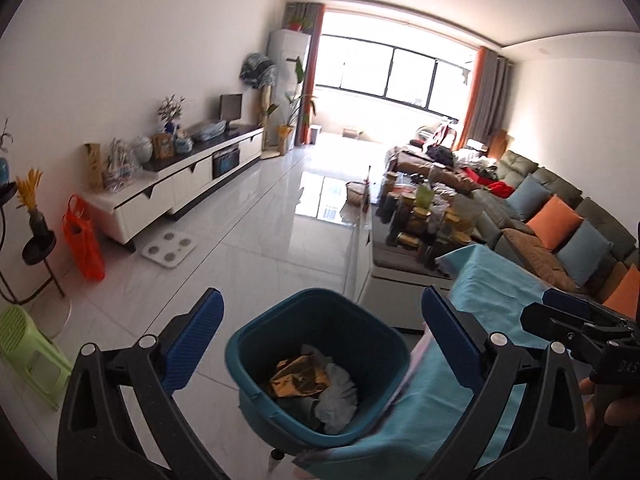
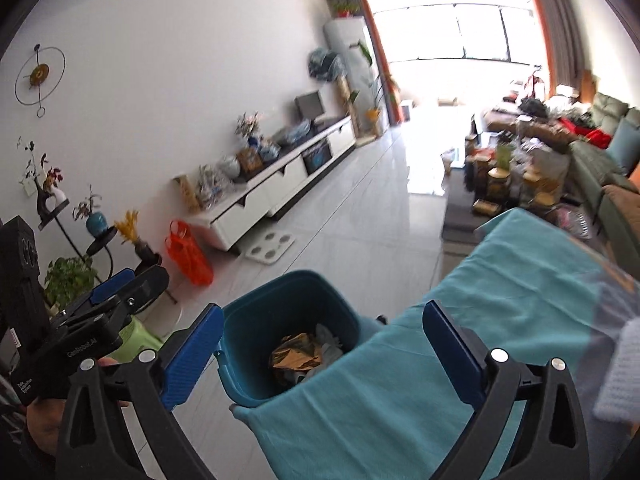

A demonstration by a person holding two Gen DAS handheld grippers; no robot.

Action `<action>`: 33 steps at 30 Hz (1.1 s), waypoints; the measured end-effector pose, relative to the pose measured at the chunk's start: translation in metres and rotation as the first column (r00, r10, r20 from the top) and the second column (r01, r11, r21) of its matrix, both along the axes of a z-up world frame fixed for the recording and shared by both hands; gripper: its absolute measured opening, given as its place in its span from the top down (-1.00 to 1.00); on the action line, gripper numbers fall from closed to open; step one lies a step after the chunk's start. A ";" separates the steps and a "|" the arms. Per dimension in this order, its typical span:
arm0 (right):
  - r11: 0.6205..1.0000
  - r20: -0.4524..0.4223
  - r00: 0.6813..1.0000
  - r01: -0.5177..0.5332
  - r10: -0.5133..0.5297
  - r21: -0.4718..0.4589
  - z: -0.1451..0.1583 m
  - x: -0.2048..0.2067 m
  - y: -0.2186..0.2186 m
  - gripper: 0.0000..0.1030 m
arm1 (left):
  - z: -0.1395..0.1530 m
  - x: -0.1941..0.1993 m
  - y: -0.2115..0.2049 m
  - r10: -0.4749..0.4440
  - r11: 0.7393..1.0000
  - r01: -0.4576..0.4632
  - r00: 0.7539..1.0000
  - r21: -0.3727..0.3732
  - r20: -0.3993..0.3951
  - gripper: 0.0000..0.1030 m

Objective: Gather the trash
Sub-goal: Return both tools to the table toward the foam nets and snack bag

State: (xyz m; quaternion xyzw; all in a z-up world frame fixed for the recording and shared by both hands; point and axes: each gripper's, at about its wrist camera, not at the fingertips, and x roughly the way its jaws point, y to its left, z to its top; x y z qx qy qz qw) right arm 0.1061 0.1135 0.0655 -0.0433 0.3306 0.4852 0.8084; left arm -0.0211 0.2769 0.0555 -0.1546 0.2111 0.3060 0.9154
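Two crumpled wrappers (image 1: 298, 378) in rounded-square plastic bin (image 1: 256, 344)

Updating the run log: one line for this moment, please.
left gripper: open, empty | right gripper: open, empty | teal bin: holds gold wrapper, white paper

The teal plastic bin (image 2: 256, 344) has its near rim hidden under the turquoise cloth (image 2: 460, 320). A whitish blurred object (image 2: 620, 376) — unidentifiable — is cut off at right. The cluttered low table's jars (image 2: 504, 176) — too blurred to read.
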 end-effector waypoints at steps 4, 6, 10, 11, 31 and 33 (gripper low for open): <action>0.997 0.040 0.998 0.056 -0.057 0.045 0.011 -0.009 -0.039 -0.87 | 0.013 0.008 -0.033 -0.085 0.996 0.084 0.996 0.025 0.027 -0.89; 0.993 0.062 0.993 0.099 -0.103 0.060 0.015 -0.015 -0.058 -0.87 | 0.017 0.011 -0.048 -0.122 0.992 0.121 0.992 0.021 0.041 -0.89; 0.977 0.113 0.973 0.190 -0.201 0.098 0.021 -0.022 -0.104 -0.87 | 0.019 0.022 -0.075 -0.203 0.979 0.204 0.976 -0.005 0.074 -0.89; 0.972 0.117 0.967 0.213 -0.224 0.101 0.022 -0.024 -0.115 -0.87 | 0.020 0.025 -0.083 -0.222 0.975 0.223 0.972 -0.004 0.077 -0.89; 0.789 0.194 0.766 0.605 -0.613 0.107 -0.002 -0.069 -0.309 -0.87 | -0.002 0.091 -0.243 -0.600 0.800 0.600 0.797 0.016 0.068 -0.89; 0.771 0.189 0.749 0.630 -0.635 0.091 -0.007 -0.068 -0.319 -0.87 | -0.007 0.100 -0.256 -0.629 0.777 0.629 0.776 0.006 0.053 -0.89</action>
